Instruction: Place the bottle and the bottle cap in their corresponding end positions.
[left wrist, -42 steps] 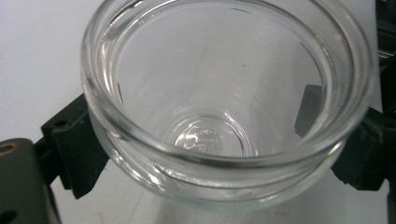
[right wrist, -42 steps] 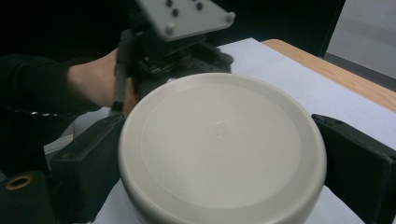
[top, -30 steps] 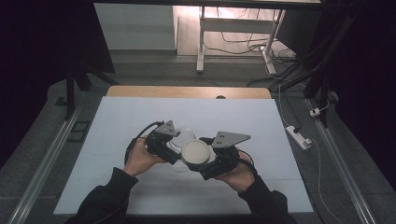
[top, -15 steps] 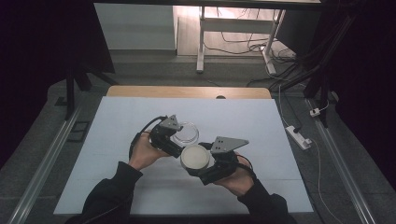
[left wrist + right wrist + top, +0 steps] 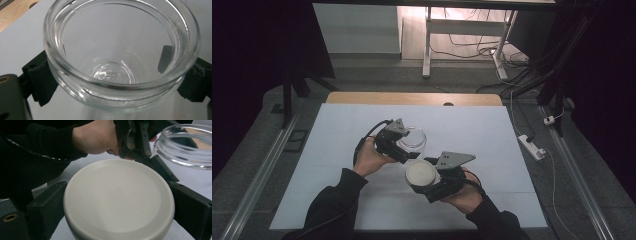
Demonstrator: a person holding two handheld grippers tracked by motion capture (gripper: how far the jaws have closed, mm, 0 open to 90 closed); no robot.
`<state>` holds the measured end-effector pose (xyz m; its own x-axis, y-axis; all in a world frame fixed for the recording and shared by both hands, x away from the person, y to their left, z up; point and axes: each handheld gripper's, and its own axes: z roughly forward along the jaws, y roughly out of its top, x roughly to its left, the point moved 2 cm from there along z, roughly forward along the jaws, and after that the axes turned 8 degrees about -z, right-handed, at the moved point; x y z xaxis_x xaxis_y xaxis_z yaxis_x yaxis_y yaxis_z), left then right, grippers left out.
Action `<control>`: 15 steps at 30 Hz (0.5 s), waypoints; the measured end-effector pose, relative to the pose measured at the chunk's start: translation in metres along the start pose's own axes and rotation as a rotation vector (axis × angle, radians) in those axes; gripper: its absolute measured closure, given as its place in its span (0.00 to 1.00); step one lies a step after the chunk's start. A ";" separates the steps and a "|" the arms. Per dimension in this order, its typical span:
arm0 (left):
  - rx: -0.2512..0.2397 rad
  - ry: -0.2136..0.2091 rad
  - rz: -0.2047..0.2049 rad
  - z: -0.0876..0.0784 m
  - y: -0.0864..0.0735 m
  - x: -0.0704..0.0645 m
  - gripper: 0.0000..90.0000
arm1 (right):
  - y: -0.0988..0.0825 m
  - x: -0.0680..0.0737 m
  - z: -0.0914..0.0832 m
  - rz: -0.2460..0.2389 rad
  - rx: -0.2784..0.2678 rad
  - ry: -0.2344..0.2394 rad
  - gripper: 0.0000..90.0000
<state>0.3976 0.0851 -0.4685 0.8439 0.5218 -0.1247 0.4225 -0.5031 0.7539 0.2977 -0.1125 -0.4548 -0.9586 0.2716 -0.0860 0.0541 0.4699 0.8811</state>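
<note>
**Clear glass jar and cream lid, each clamped in its own gripper above the table**

High view: left gripper closed on a clear, round, wide-mouthed glass jar, held over the middle of a pale grey table sheet. Right gripper closed on a round, cream-white plastic lid, flat face up, just beside the jar on the near-right and apart from it. Jar wall hard to trace against the sheet; only the rim reads clearly. Fingertips of both grippers masked by jar and lid. Forearms in black sleeves cut off at the bottom edge. Whether the jar base rests on the sheet or hangs just above it: cannot tell.

Left gripper view: glass jar seen from above its open mouth, rim cropped at the top edge. Black jaws pressed to opposite sides below the rim, the right one partly seen through the glass and distorted. Embossed marks on the jar floor, illegible.

Right gripper view: cream lid gripped at its edge from both sides, lower rim cropped. Small square mark at centre, too faint to read. Behind it, left hand and its gripper, with the jar mouth cut off at right.
</note>
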 end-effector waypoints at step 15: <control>-0.007 0.016 -0.021 0.012 0.005 0.017 0.08 | -0.014 0.007 0.015 -0.018 0.032 0.016 0.08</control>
<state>0.4183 0.0834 -0.4746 0.8293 0.5435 -0.1300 0.4378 -0.4873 0.7556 0.2941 -0.1051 -0.4747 -0.9637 0.2498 -0.0942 0.0453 0.5010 0.8643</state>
